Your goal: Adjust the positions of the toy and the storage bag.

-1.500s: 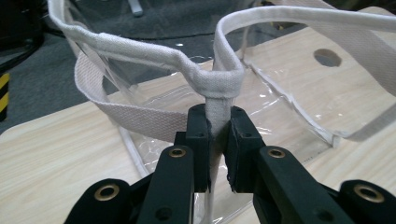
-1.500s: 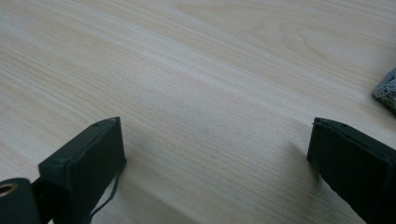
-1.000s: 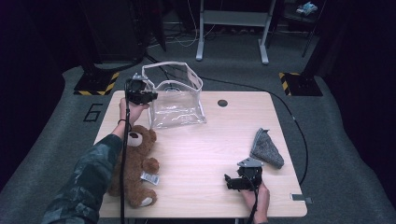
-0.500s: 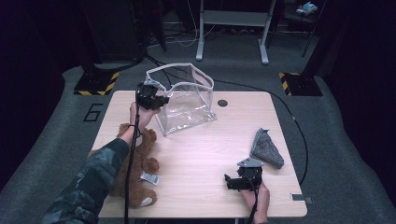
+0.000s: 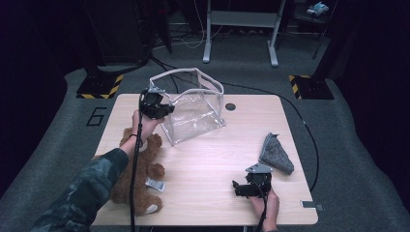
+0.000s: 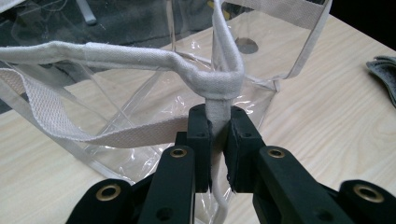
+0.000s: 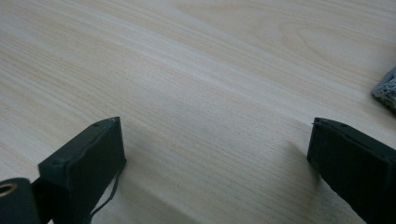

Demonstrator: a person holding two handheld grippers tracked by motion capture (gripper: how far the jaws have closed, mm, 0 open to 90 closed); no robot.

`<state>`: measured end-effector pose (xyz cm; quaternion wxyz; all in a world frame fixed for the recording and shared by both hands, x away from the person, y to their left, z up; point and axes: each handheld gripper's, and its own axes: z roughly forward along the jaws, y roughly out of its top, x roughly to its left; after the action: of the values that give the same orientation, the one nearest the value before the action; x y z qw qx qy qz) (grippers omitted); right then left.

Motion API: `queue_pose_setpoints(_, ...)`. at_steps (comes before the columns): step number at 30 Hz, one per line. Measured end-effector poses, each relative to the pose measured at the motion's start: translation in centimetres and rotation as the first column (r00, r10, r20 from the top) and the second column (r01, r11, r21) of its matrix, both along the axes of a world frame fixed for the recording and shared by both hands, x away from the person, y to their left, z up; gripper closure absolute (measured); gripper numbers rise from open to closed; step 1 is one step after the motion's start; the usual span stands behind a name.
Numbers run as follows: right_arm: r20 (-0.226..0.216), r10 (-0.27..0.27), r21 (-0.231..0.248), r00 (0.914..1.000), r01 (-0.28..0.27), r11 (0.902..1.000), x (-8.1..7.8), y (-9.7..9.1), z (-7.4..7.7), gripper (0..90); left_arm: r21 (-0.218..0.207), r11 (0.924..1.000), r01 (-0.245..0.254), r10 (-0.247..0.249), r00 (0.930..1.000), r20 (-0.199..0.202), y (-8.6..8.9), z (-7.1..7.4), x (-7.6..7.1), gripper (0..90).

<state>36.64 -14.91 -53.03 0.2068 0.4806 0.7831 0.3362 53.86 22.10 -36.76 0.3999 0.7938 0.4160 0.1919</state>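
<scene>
Clear bag (image 5: 193,108) dragged inward from table's (image 5: 212,159) far edge, left gripper (image 6: 215,135) fingers pinching its strap (image 6: 217,100), right gripper (image 5: 238,188) fingers spread empty.

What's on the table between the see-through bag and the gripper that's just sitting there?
Just bare wooden table, in the high view. The clear bag and the right gripper have nothing between them.

Your work piece is the clear plastic bag (image 5: 193,108) with white fabric trim: a boxy, open-topped pouch standing at the far left-centre of the wooden table (image 5: 212,193), tilted, its rim held up on the near-left side. You have its white webbing strap (image 6: 218,112) pinched where it folds over; the transparent walls show the tabletop through them.
</scene>
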Motion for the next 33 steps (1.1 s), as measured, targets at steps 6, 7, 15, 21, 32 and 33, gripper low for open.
queue_pose_setpoints(6, -0.003, 0.005, -0.002, 1.0, -0.005, 1.0, 0.0, 0.0, 0.0, 3.2, -0.006, 0.9999, 0.009, -0.009, 0.9998, -0.018, 0.3, 0.1, -1.0, 80.9)
queue_pose_setpoints(7, -0.006, 0.009, 0.0, 0.9999, -0.009, 1.0, 0.0, 0.0, 0.0, 3.3, 0.011, 0.9998, 0.017, -0.017, 0.9996, -0.022, 0.4, 0.2, -1.1, 80.7)
queue_pose_setpoints(15, -0.011, 0.003, -0.001, 0.9999, -0.003, 1.0, 0.0, 0.0, 0.1, 3.2, -0.075, 0.9963, -0.042, 0.039, 0.9985, -0.039, 1.2, 1.9, -2.1, 40.2)
queue_pose_setpoints(21, -0.019, -0.004, 0.028, 0.9998, 0.005, 0.9996, 0.0, -0.4, 0.3, 6.0, -0.098, 0.9864, -0.132, 0.13, 0.9912, -0.026, 2.4, 3.8, -1.8, 32.5)
queue_pose_setpoints(32, 0.007, 0.007, 0.017, 0.9999, -0.007, 0.9998, -0.1, -0.4, 1.4, 7.2, -0.027, 0.9394, -0.342, 0.34, 0.9387, -0.056, 2.2, 2.8, 2.0, 27.0)
queue_pose_setpoints(33, 0.005, 0.001, 0.024, 1.0, -0.001, 0.9997, -0.1, -0.3, 1.3, 7.5, -0.012, 0.9408, -0.339, 0.337, 0.9389, -0.068, 2.2, 2.6, 2.1, 27.3)
